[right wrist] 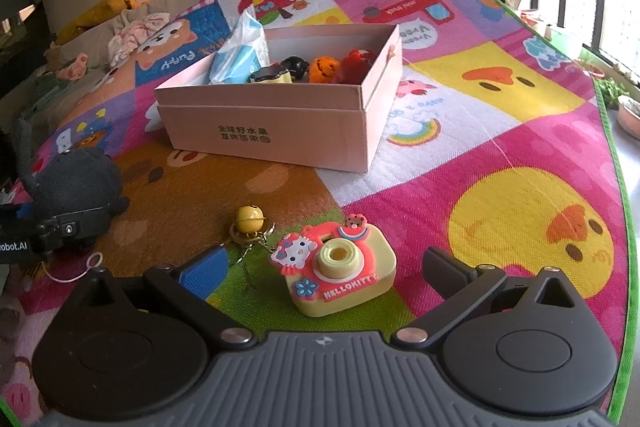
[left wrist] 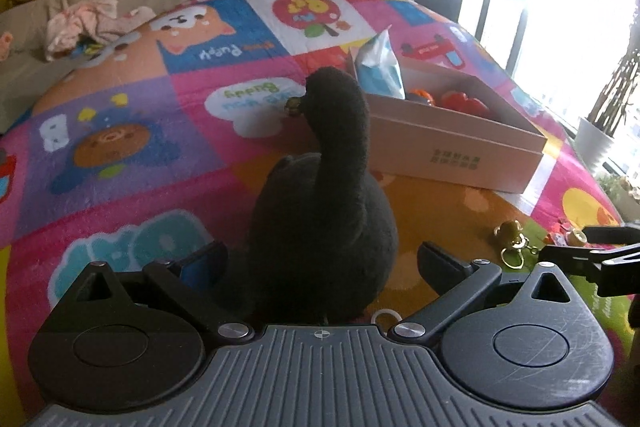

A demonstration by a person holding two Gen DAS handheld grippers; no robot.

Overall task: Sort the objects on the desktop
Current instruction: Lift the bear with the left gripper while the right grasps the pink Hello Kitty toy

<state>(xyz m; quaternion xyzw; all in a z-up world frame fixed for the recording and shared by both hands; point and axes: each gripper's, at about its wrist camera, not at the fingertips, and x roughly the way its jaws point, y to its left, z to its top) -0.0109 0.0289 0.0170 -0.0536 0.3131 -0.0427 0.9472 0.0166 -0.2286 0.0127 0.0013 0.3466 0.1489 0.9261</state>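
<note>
Left tool (left wrist: 322,259) sat low over the play mat (left wrist: 132,163), fingers spread apart either side of the black plush swan (left wrist: 320,211), not squeezing; swan upright, neck vertical, beak pointing left. Bell keychain (right wrist: 249,223) lay between. Right tool (right wrist: 324,267) was level, fingers wide apart flanking the Hello Kitty toy camera (right wrist: 340,267), lens facing up-forward. Pink box (right wrist: 280,123) stood beyond.

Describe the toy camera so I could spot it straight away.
Find the pink box on the mat. The toy camera lies on the mat nearer than it, between the right gripper's open fingers. Beside a yellow bell, it alone reads HELLOKITTY.
</note>
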